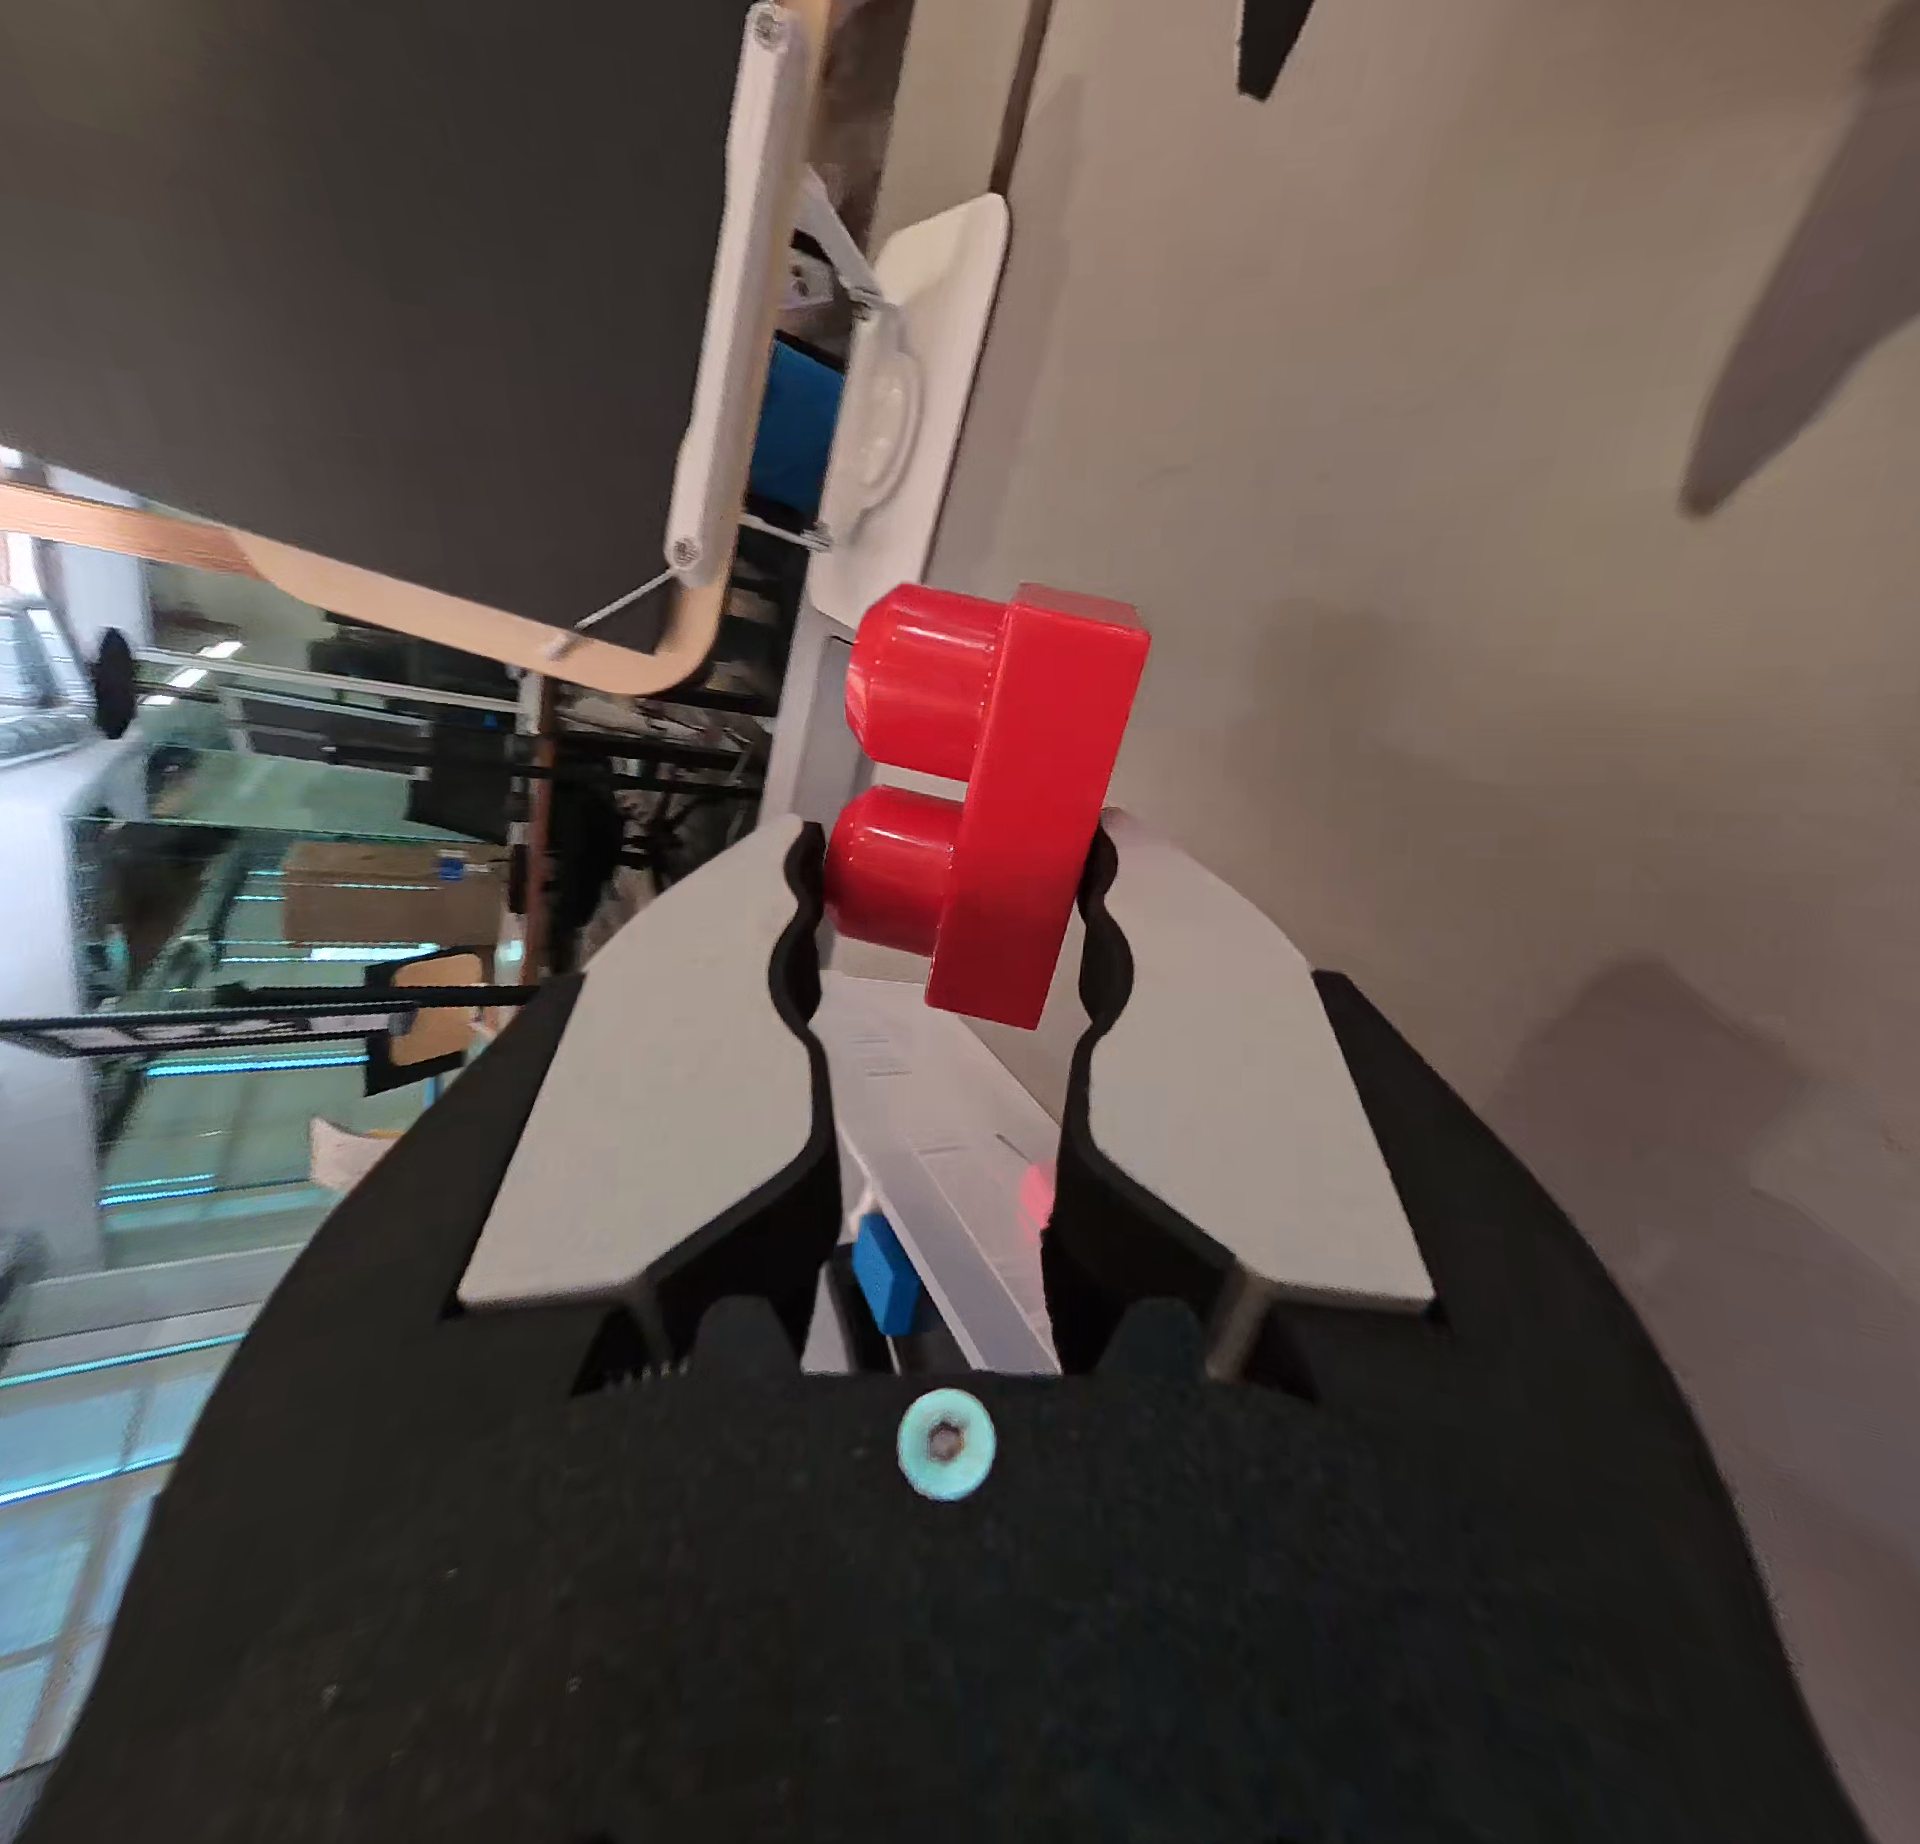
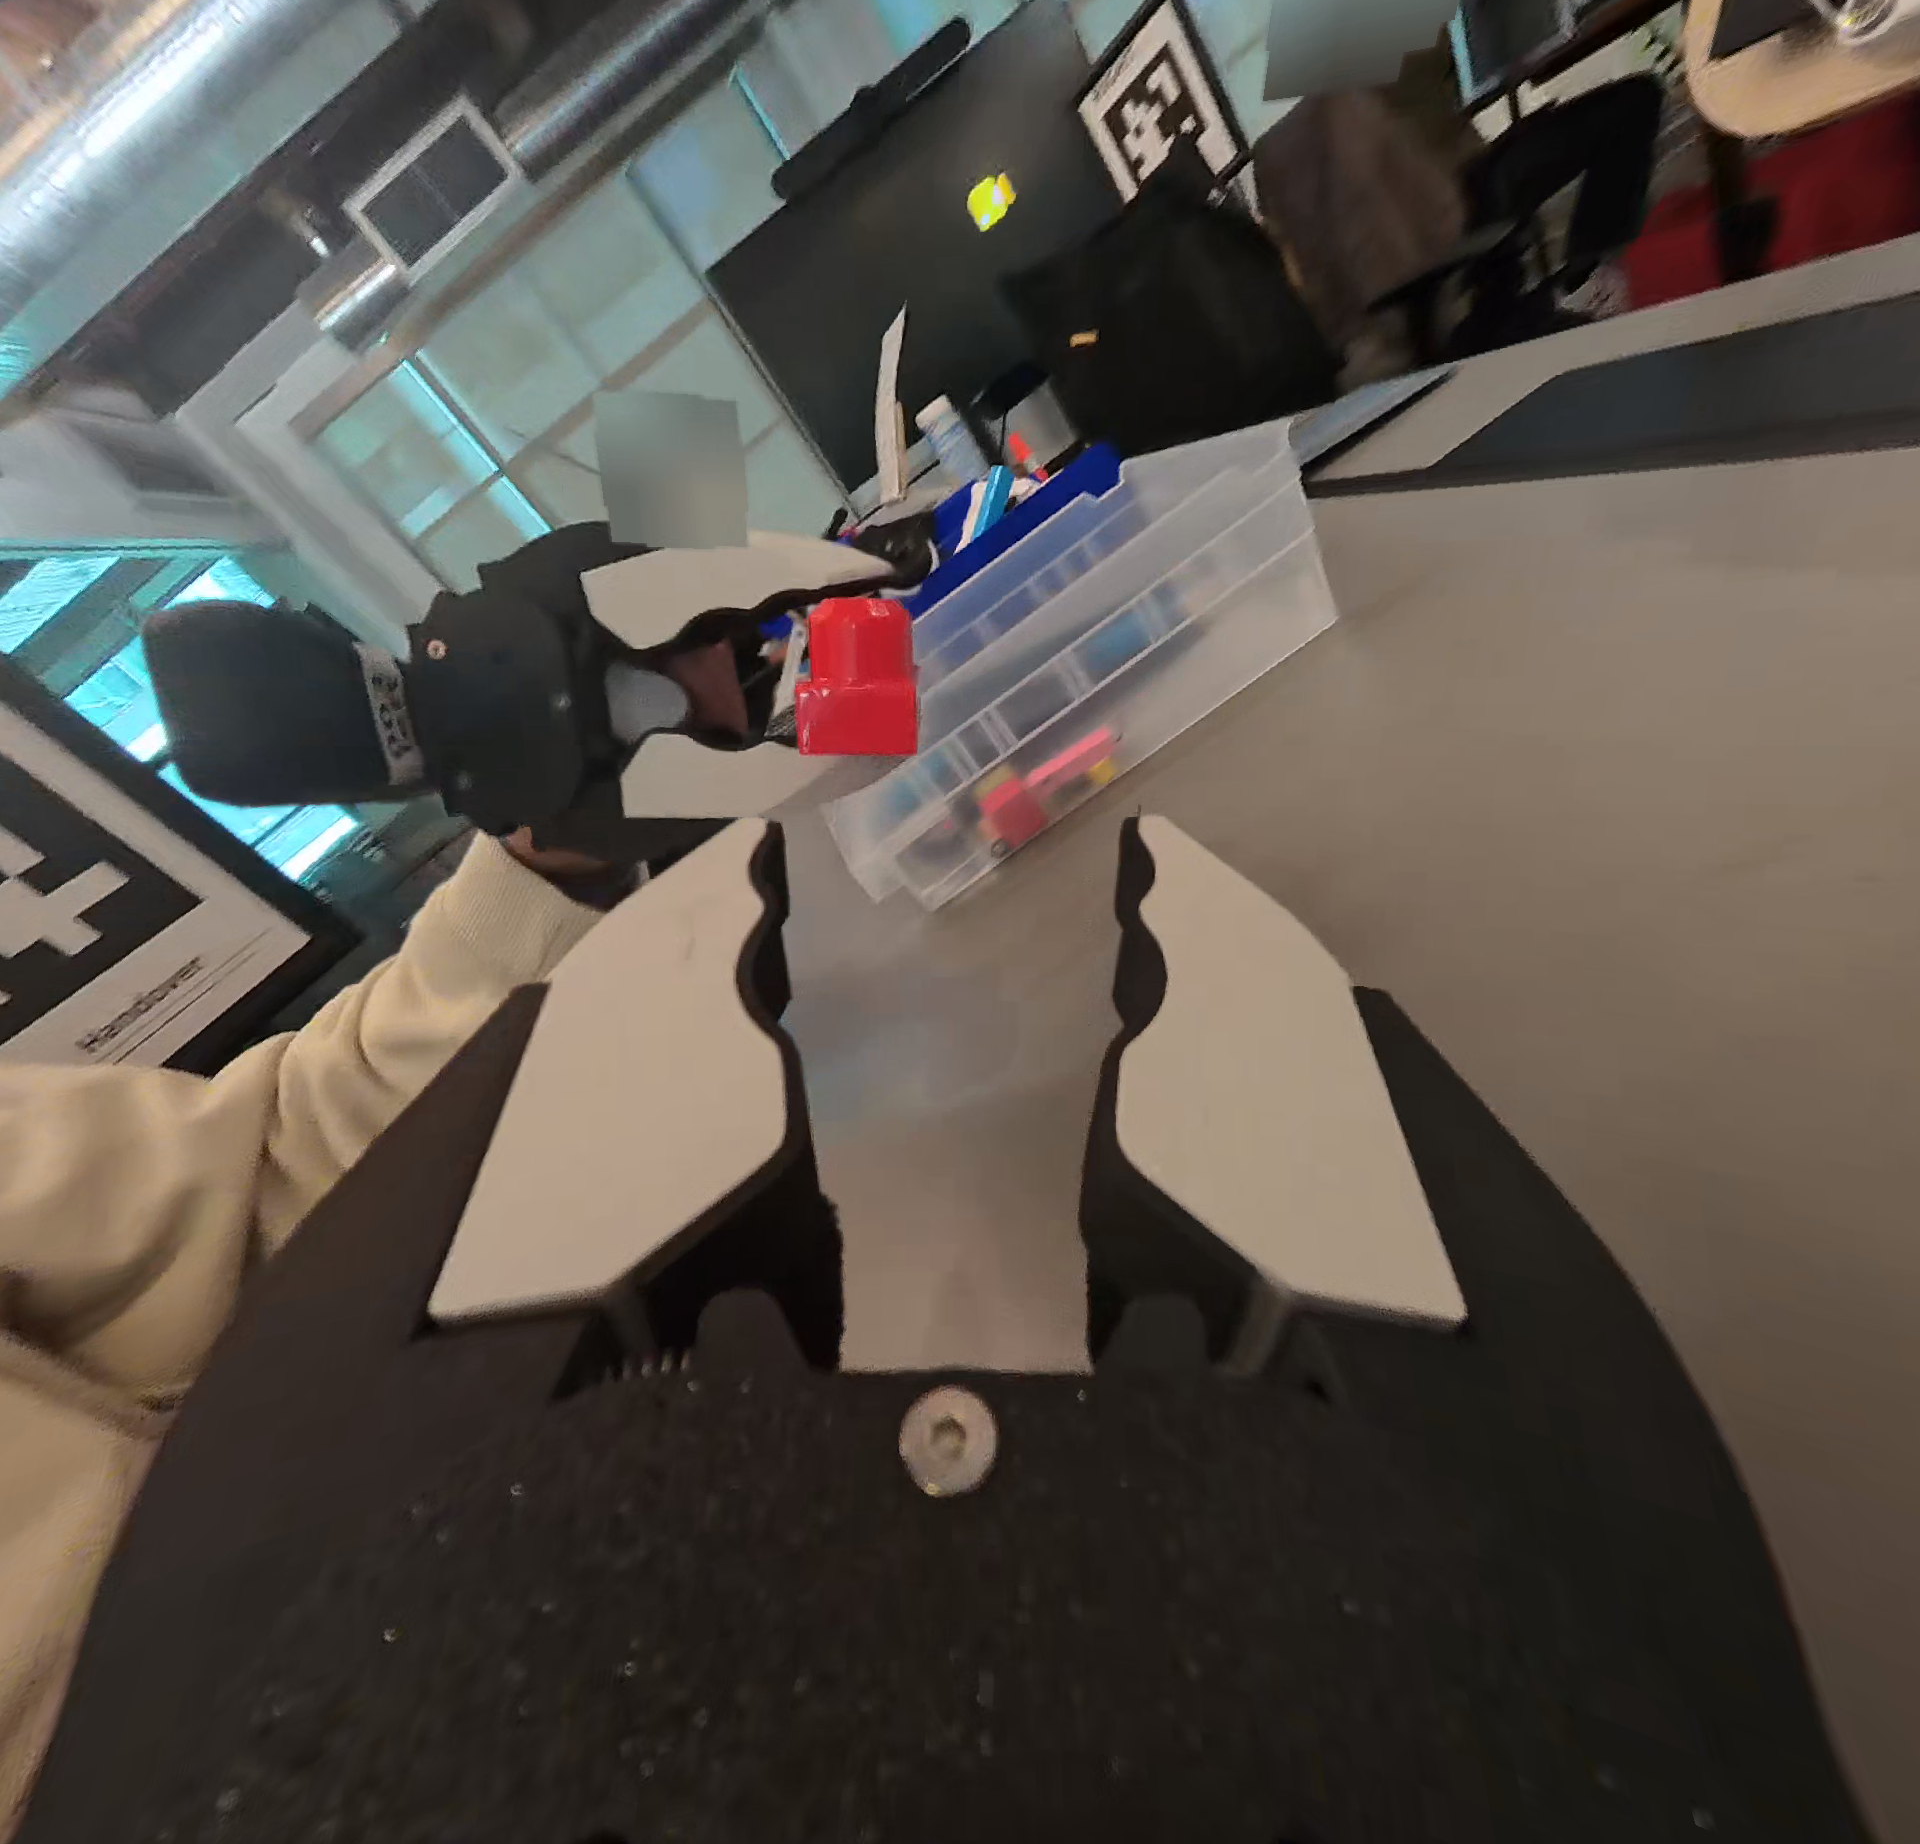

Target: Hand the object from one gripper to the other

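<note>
Two round studs stick out from the glossy red plastic brick (image 1: 997,807), which my left gripper (image 1: 945,890) pinches between its wavy black pads, held in the air above the smooth grey surface (image 2: 1558,859). My right gripper (image 2: 951,890) is spread wide with nothing between its fingers, near the brick but apart from it. Farther off on the surface sits a clear plastic compartment box (image 2: 1122,651) of small parts.

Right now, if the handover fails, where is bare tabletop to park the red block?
Bare grey table lies right of the clear bin and ahead of the open right gripper. It is crowded behind the bin, around the left gripper holding the red block.
</note>
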`<state>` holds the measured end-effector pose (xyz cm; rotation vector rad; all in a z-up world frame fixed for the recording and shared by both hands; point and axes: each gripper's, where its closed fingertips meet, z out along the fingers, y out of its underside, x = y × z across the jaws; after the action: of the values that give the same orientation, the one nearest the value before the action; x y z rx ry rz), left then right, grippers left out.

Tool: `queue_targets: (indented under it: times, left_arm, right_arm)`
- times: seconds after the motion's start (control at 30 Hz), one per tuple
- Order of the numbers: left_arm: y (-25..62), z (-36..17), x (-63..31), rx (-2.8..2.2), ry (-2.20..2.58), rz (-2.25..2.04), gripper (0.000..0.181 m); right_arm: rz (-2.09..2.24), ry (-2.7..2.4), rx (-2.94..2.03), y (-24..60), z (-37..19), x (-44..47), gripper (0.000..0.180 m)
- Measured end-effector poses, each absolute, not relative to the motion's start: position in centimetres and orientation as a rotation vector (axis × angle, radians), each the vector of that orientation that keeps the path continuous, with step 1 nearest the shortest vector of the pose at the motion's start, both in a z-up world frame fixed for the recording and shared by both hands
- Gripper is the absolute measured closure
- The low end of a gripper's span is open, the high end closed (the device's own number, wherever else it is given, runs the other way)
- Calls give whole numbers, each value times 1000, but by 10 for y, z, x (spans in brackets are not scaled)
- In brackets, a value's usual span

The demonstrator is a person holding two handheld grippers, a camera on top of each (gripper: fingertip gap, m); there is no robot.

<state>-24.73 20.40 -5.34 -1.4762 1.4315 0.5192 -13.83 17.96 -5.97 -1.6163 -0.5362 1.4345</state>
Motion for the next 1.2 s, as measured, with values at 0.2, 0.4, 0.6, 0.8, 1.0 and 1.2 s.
queue_targets:
  times: [0.2,0.4,0.6,0.8,1.0,1.2]
  left_arm:
    - [197,-49,-224,-1317,1418,632,134]
    - [185,-59,-199,-1287,1452,644,134]
    - [180,-60,-188,-1351,1394,512,133]
    - [163,-72,-189,-1721,1355,-121,120]
    - [144,-41,-185,-1776,1112,-1032,123]
    - [130,-28,-179,-1660,1094,-1257,131]
  right_arm:
    - [1345,-622,-1600,167,-58,-168,118]
    - [1288,-677,-1609,170,-56,-192,124]
    - [1270,-742,-1640,167,-60,-186,143]
    - [1270,-698,-1635,178,-58,-162,143]
    - [1371,-732,-1467,166,-39,-143,143]
    - [1450,-811,-1421,146,-42,-153,143]
